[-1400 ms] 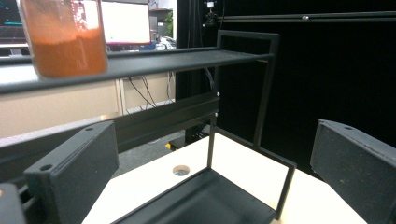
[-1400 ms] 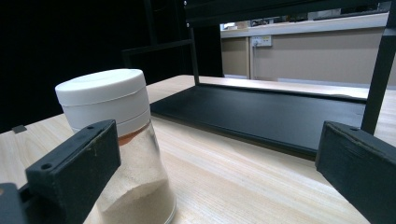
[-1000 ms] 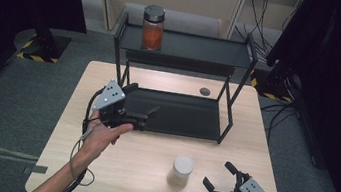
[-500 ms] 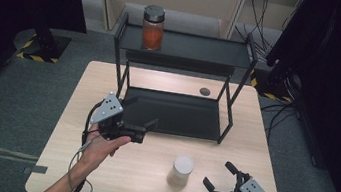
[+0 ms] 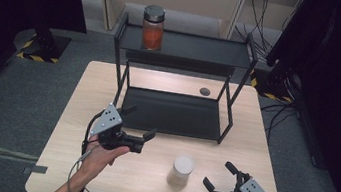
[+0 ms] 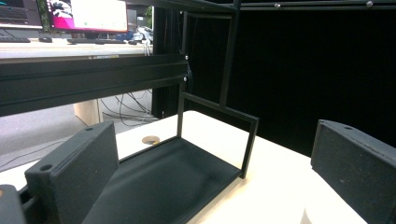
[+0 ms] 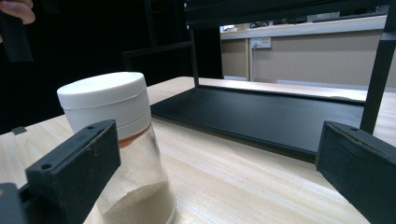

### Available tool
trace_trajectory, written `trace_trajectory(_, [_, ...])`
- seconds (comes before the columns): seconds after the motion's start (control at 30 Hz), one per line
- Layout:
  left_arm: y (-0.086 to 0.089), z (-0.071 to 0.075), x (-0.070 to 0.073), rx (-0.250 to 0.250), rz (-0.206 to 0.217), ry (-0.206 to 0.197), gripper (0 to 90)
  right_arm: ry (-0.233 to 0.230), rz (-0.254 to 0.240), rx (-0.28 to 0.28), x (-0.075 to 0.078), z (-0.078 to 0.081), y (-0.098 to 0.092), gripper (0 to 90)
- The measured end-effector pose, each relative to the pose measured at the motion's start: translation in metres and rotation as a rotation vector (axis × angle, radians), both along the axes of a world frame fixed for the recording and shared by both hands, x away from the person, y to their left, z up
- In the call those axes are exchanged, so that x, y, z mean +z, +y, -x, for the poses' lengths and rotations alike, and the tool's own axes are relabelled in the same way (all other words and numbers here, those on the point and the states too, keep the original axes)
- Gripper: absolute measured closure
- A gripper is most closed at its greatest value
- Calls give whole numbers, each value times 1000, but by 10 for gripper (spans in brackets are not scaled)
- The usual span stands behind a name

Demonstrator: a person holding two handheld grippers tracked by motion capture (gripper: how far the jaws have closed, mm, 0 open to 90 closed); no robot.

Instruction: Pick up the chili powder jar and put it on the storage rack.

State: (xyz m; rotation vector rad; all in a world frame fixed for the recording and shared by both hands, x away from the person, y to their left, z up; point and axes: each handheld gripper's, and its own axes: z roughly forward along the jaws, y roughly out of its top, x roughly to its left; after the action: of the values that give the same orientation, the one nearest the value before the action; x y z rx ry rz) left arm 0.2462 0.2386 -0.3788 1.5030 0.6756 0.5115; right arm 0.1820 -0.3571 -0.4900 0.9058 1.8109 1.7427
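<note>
clear jar with white lid, pale powder inside, upright on table, both grippers spread, empty

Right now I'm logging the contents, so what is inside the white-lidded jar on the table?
The white-lidded jar holds pale, sandy powder heaped in its lower part, with an orange band just under the lid. The right claw covers part of its side.
</note>
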Motion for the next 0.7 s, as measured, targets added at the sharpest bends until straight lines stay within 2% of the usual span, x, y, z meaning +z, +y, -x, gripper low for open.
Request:
trace_trajectory(0.23, [2,6,-11,-7,-9,6,2,-1,0,0,0,0,0,3])
trace_trajectory(0.5, [4,16,-30,-9,-13,12,2,-1,0,2,0,0,1,3])
trace_trajectory(0.6, [5,20,-39,-7,7,15,2,0,1,2,0,0,1,3])
trace_trajectory(0.7, [5,23,-46,-9,8,17,2,-2,0,1,0,0,1,3])
